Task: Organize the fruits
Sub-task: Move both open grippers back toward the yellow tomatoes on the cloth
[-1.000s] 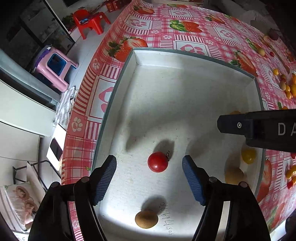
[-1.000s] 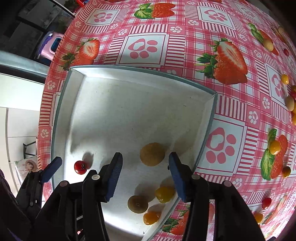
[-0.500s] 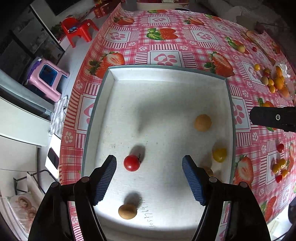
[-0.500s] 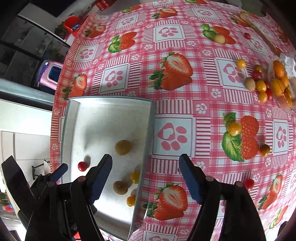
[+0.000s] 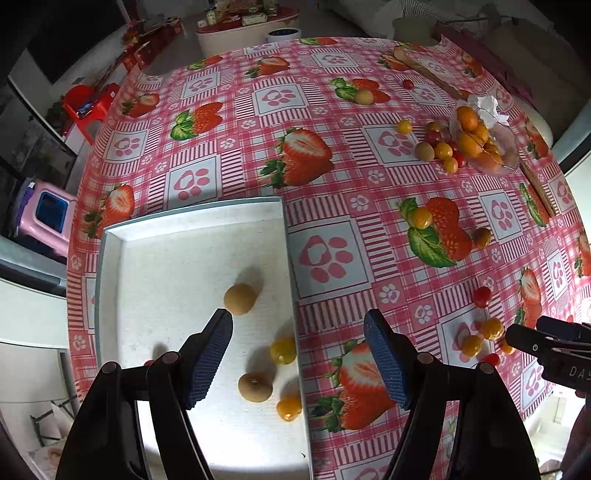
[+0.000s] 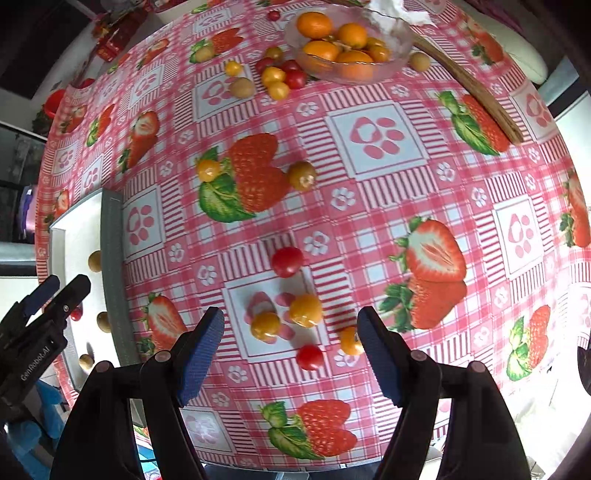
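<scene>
My left gripper (image 5: 298,354): jaws spread, empty, over the white tray's (image 5: 110,280) right wall | my right gripper (image 6: 290,345): jaws spread, nothing pinched, above loose yellow fruits (image 6: 304,310) and red tomatoes (image 6: 287,261) on the tablecloth (image 6: 376,206)

A glossy, wipe-clean printed cloth (image 6: 369,206) covers the bench, smooth and faintly shiny where light falls. The white tray (image 5: 110,266) has a matt, slightly grainy floor and a dull grey rim. The bowl (image 6: 399,44) is clear glass or plastic, with crumpled white paper (image 6: 399,13) at its edge. The left tool (image 5: 298,363) and right tool (image 6: 290,347) are smooth black plastic with blue ribbed pads (image 6: 201,350). The cherry tomato (image 6: 287,261) has a shiny skin; the brown fruit (image 5: 240,298) looks matt.
</scene>
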Available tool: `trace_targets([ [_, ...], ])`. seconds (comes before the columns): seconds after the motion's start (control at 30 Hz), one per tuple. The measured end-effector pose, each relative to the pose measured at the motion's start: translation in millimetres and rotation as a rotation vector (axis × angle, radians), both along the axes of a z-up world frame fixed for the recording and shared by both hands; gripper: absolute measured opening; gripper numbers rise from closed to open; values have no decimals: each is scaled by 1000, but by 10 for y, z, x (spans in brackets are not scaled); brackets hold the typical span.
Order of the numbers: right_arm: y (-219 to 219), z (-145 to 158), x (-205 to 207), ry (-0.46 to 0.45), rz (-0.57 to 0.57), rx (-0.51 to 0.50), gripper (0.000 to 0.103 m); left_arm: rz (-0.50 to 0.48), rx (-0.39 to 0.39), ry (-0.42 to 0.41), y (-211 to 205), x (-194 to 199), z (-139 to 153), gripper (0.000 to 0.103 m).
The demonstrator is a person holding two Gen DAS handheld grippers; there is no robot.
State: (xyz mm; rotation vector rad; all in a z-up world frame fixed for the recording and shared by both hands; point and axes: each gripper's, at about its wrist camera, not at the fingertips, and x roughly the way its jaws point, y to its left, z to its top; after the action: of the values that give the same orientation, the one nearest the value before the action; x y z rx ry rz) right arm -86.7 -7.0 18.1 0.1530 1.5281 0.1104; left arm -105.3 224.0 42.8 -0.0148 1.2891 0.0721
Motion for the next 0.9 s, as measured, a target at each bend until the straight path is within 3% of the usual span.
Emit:
trace_targets([
  [0.17, -381, -97, -161, 25, -30, -24, 78, -38, -34, 36, -281, 127, -136, 75],
  [0.33, -520, -189, -305, 26, 22, -54, 78, -52, -44, 76, -475, 222, -322, 75],
  [0.63, -410, -391, -369, 23, 138, -73, 68, -54, -25, 104, -666, 512, -617, 75],
  [0.9, -228, -413, -245, -18, 209, -99, 67, -72, 3, 91, -756, 830, -732, 75],
])
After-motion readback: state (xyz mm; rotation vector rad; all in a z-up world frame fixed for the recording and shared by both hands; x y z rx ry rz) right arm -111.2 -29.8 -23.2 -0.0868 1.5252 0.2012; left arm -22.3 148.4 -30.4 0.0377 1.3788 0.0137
